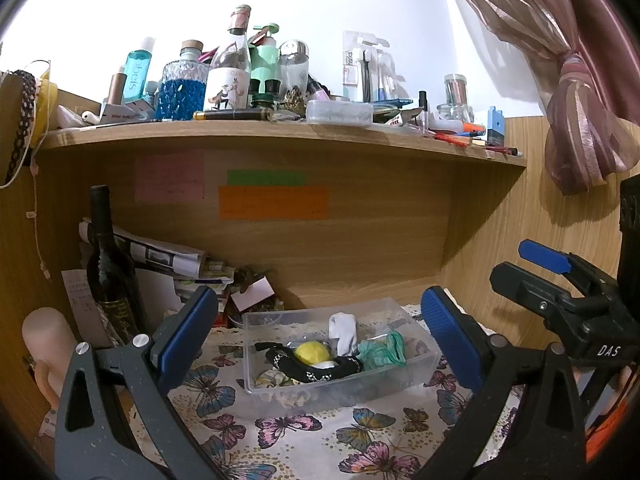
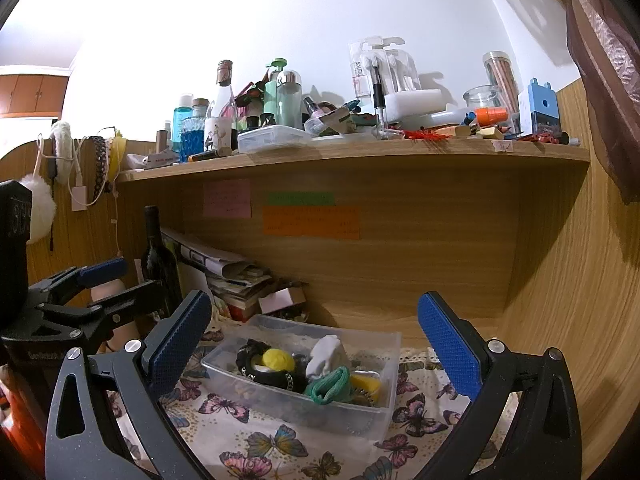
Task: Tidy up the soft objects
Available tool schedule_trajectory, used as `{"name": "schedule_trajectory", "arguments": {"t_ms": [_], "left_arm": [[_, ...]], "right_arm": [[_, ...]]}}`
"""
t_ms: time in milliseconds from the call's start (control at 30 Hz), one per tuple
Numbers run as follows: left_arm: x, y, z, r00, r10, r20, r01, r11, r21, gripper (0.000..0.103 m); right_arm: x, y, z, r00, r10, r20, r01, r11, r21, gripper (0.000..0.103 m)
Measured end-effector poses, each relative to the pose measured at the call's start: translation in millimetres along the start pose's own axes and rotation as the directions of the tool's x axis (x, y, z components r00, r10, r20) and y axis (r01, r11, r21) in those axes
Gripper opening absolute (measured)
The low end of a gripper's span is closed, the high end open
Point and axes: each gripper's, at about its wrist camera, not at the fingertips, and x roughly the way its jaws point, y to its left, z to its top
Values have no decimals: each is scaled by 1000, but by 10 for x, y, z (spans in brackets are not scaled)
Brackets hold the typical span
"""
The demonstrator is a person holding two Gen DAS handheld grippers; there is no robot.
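clear plastic bin (image 1: 416, 364) sits on the butterfly cloth (image 1: 304, 440) under the shelf (image 1: 280, 136), and the soft things are gathered in it, likely to keep them in one place: a black band (image 1: 316, 372), yellow ball (image 1: 312, 352), white sock (image 1: 343, 330) and green scrunchie (image 1: 384, 350). left gripper (image 1: 320, 338) and right gripper (image 2: 316, 344) both hover wide open and empty. bin lies ahead of and below each pair of jaws, framed between them, untouched.

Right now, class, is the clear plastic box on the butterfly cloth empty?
No: the clear plastic box holds several soft items, including a yellow ball, a white sock and a green fabric piece.
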Motion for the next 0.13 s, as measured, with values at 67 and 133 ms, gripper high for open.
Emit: {"name": "schedule_trajectory", "arguments": {"t_ms": [67,133], "left_arm": [[5,-17,-11,1000,2,-5,-2,1000,-4,103],[23,-14,-19,1000,-1,-11,0,1000,-7,103]], "right_arm": [[10,-7,-10,1000,0,-4,0,1000,1,103],[25,-21,-24,1000,1,-9,-1,1000,2,103]]}}
